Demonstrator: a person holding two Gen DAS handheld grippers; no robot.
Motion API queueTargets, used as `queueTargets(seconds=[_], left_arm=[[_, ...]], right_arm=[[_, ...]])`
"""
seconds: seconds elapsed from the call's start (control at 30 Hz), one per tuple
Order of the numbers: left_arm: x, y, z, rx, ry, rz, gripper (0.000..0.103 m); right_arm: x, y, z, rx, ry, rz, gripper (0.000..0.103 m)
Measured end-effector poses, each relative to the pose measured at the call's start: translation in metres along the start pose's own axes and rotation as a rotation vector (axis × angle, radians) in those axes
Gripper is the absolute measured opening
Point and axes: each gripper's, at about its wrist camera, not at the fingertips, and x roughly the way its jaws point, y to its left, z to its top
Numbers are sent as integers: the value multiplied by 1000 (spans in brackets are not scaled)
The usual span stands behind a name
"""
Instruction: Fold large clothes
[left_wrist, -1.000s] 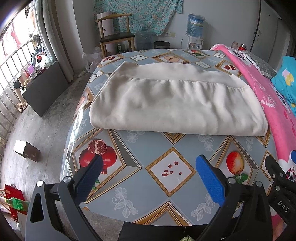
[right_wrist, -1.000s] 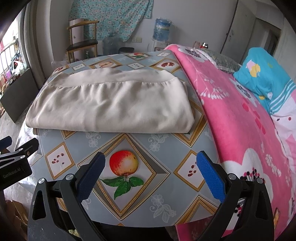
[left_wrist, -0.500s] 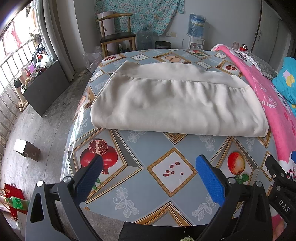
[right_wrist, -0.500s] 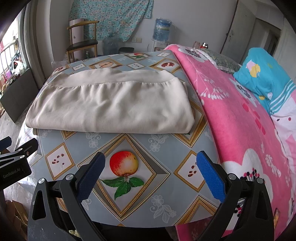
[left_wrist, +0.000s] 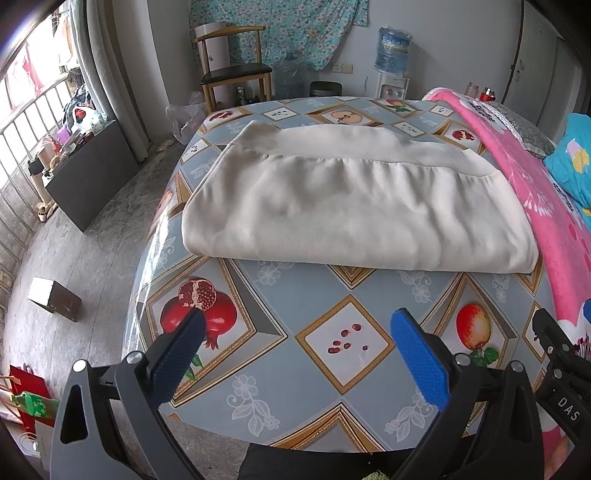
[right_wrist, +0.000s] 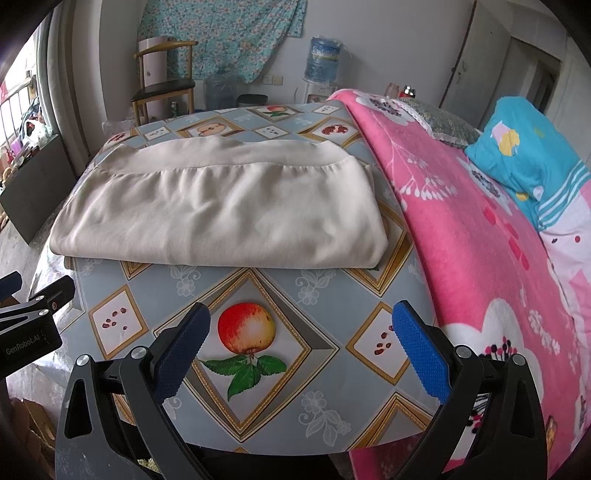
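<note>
Nearest: left gripper (left_wrist: 295, 328) & right gripper (right_wrist: 301, 323), side by side, blue fingers (left_wrist: 419, 360) spread wide, holding nothing, hovering over the near edge of a tabletop (left_wrist: 343, 291) w/ a fruit-print cloth. Mid-table: a cream garment (left_wrist: 354, 214), folded into a wide rectangle, lying flat, apart from both grippers. Just right of it, a pink blanket (right_wrist: 480, 236) w/ a blue pillow (right_wrist: 524, 155). Far back: wooden chair (left_wrist: 232, 70), water dispenser (left_wrist: 391, 59) by the wall.

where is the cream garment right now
In both wrist views the folded cream garment lies flat on the fruit-patterned table, beyond both open tools, its right edge beside the pink blanket.
</note>
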Motion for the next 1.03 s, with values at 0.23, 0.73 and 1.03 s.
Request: queueTargets(seconds=[0.23, 0.73, 1.03], left_arm=[[1, 2, 0, -1, 0, 2, 98], [1, 2, 0, -2, 1, 0, 98], [0, 3, 0, 1, -2, 3, 98]], right_arm=[[-1, 1, 0, -1, -1, -2, 96], [-1, 0, 1, -2, 0, -2, 96], [-1, 1, 1, -2, 0, -4, 96]])
